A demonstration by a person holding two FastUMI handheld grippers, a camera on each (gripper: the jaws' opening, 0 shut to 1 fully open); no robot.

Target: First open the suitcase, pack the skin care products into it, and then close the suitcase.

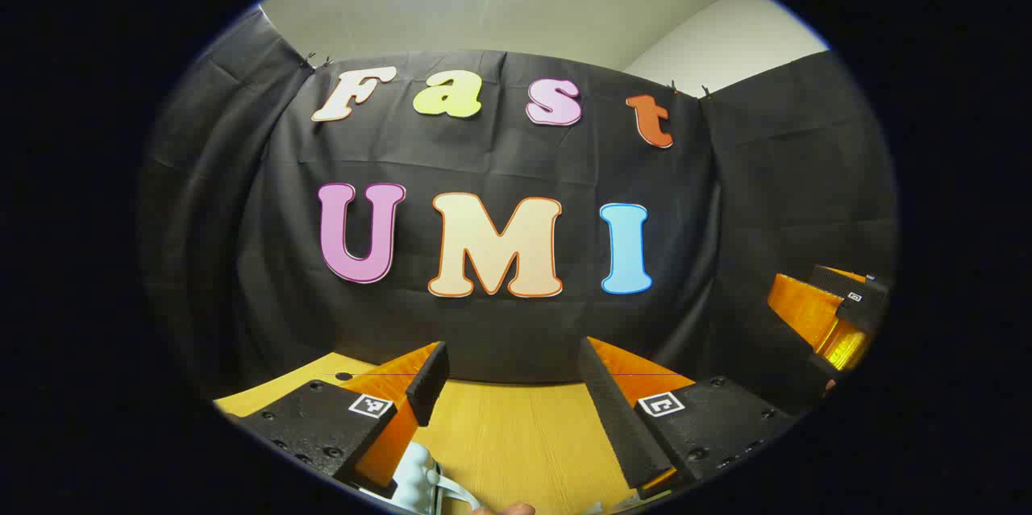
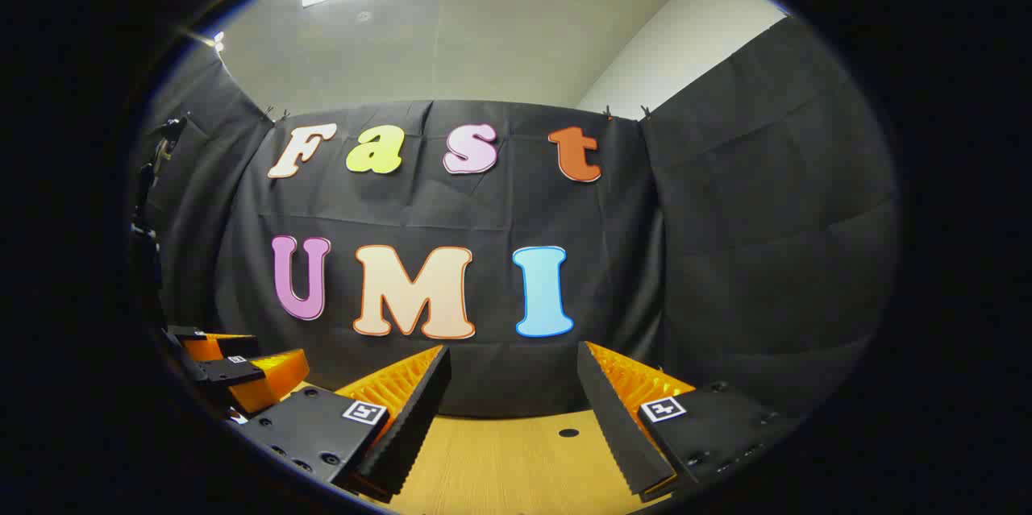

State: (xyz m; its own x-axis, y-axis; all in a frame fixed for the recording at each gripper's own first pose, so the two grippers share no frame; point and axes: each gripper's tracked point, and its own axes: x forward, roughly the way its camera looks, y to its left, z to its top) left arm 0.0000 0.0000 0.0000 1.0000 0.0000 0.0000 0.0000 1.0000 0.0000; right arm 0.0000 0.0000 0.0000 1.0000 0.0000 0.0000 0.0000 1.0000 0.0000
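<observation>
Holding both grippers level above the wooden table (image 1: 516, 434), I see the left gripper (image 1: 512, 374) spread wide and empty, the right gripper (image 2: 512, 386) likewise. A pale plastic object (image 1: 419, 483) sits at the lower edge of the left gripper view; whether it is a skin care product I cannot tell. It is probably light and slippery, so I'd grip its body.

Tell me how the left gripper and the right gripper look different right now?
The left gripper has something pale and a fingertip under it at the near edge; the right gripper has just bare table under it. A round hole in the table lies left of the left gripper, but between the right gripper's fingers. Both are open, holding nothing, and point at the black cloth wall.
</observation>
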